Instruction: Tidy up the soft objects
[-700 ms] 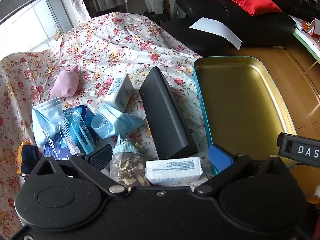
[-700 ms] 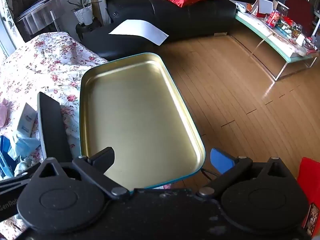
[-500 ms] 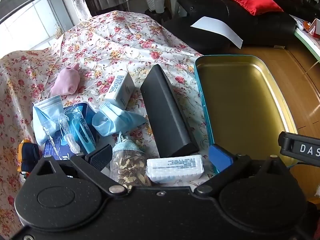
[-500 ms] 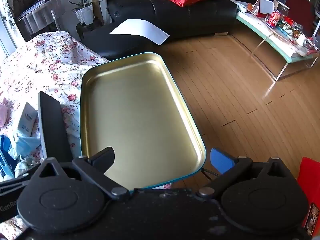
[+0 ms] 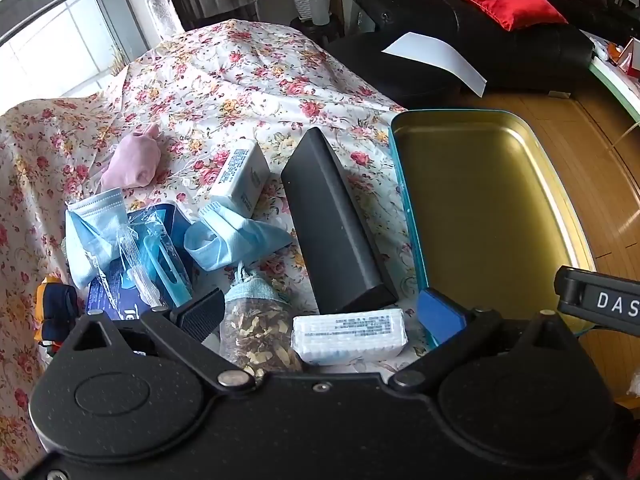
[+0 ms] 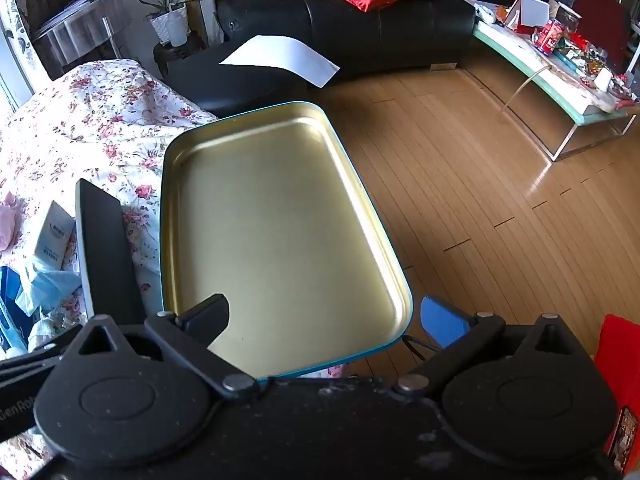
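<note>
Left gripper [image 5: 320, 314] points steeply downward, jaws spread wide, nothing clamped between the fingers: black pad on the left, blue pad on the right. Right gripper [image 6: 324, 320] has the same steep downward tilt, jaws equally wide, holding nothing.

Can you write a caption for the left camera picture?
Open left gripper hovering over masks, pouch and boxes beside an empty tray.

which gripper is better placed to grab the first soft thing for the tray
Left. The left gripper hangs open right over the tissue pack and sachet; the right gripper is over the empty tray.
</note>
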### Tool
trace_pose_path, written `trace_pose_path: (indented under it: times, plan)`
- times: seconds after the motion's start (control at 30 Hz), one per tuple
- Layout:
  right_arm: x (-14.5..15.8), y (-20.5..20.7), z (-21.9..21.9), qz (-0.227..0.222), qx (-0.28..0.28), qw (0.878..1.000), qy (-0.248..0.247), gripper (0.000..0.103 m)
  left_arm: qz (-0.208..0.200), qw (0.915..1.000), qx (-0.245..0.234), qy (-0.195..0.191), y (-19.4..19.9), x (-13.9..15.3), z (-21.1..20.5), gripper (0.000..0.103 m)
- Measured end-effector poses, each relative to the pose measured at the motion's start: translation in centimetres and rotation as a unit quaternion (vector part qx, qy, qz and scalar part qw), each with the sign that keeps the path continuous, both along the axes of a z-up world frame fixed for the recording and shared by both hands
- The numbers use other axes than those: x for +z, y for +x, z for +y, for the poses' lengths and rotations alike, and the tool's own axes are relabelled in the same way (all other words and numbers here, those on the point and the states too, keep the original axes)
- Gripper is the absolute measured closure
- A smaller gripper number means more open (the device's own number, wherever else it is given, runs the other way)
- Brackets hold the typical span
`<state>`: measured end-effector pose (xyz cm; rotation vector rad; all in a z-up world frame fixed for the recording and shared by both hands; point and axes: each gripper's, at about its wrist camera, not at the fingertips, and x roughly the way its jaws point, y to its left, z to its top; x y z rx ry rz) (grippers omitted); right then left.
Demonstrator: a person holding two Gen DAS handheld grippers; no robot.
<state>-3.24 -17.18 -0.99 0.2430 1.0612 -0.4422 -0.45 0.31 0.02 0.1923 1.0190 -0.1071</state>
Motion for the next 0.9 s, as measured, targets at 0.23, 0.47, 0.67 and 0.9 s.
trace_pose_path:
  times: [0.23,0.47,0.67,0.9]
  plan:
    - [-0.03,-0.06,0.06,0.002,-0.001,1.000,-0.001,0.000,0.002,1.0000,0.004,-0.003,0.30,-0.26,0.09,0.003]
    - [-0.40,-0.01,0.06,0.004,0.001,1.000,-0.001,0.000,0.006,1.0000,0.004,-0.005,0.49,-0.50,0.09,0.003]
    - [-0.62,0.02,0.10,0.006,0.001,1.000,-0.002,0.000,0.007,0.9999,0.004,-0.007,0.45,-0.52,0.05,0.003]
    - [-0.67,0.02,0.11,0.008,0.001,1.000,-0.002,0.000,0.009,0.9999,0.004,-0.009,0.39,-0.47,0.01,0.003]
